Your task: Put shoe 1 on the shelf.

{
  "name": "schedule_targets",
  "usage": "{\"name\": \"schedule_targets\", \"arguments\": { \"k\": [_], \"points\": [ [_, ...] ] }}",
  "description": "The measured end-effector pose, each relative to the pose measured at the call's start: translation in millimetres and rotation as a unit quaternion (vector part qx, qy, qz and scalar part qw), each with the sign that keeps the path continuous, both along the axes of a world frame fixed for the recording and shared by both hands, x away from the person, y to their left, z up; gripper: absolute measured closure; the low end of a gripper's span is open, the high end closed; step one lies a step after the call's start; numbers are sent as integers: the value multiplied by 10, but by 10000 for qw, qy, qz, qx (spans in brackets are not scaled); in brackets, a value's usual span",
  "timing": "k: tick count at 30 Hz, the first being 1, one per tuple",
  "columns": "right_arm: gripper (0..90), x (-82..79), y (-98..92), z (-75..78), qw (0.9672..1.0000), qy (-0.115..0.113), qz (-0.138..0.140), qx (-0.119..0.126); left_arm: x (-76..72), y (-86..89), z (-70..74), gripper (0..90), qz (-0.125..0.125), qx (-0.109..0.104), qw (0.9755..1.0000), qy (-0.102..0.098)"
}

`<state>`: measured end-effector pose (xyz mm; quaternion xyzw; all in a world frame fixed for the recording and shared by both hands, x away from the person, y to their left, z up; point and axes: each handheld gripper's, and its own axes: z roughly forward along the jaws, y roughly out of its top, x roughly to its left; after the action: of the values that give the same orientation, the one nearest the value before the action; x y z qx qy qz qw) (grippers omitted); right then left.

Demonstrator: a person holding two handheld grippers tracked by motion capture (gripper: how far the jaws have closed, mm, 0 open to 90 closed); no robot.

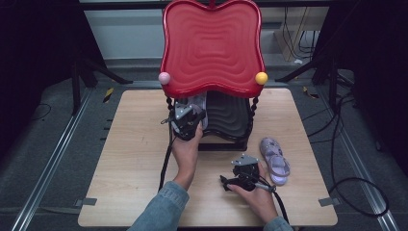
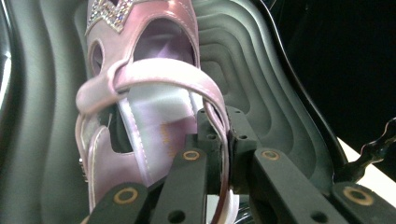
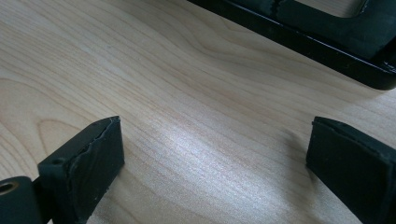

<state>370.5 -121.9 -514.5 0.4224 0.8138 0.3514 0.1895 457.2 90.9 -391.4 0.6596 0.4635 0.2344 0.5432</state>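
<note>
A lilac child's shoe point(image 2: 154, 107) with a glittery toe lies on the black lower shelf point(image 2: 252, 65) of a two-tier rack. My left gripper point(image 2: 219, 154) is shut on the rim and strap at the shoe's heel end. From above, the left gripper point(image 1: 192, 111) reaches under the red top shelf point(image 1: 211, 43), where a pale part of the shoe point(image 1: 198, 102) shows. A matching second shoe point(image 1: 275, 160) lies on the wooden table point(image 1: 130, 144) at the right. Just left of it, my right gripper point(image 1: 232, 182) rests low over the table. Its jaws stand wide apart, and the right gripper point(image 3: 215, 158) holds nothing.
The rack's black base frame point(image 3: 327, 37) lies just ahead of the right gripper. Twisted black posts point(image 1: 253, 108) carry the red shelf, with a pink ball point(image 1: 164, 77) and a yellow ball point(image 1: 261, 77) at its front corners. Cables trail over the floor at the right.
</note>
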Motion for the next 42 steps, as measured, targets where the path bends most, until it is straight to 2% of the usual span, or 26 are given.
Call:
{"name": "schedule_targets", "arguments": {
  "k": [4,7,11,12,14,20,29,32,35,42],
  "points": [
    [44,0,-1,0,10000,-2,8,-5,4,-16,0,863,47,13,10000,-15],
    [45,-2,-1,2,10000,17,8,3,2,-11,18,862,91,-67,9999,-26],
    [45,-1,-3,3,10000,11,17,-1,31,-41,6,862,60,-84,9999,41],
    [46,-2,-4,3,10000,10,27,0,37,-73,9,862,73,41,10000,16],
    [46,-2,-4,2,10000,6,28,3,42,-81,9,862,68,40,10000,33],
    [46,-2,-6,3,10000,11,37,0,70,-140,-6,855,130,-85,9998,144],
    [46,-3,-7,3,10000,11,50,-2,120,-239,-40,768,94,-58,9997,220],
    [46,-3,-7,3,10000,9,52,-3,124,-264,-39,749,56,22,9997,227],
    [46,-3,-8,2,10000,6,53,-4,125,-267,-30,740,29,92,9997,239],
    [45,-2,-8,2,10000,4,51,-5,107,-247,3,685,-37,58,9997,254]
  ]
}}
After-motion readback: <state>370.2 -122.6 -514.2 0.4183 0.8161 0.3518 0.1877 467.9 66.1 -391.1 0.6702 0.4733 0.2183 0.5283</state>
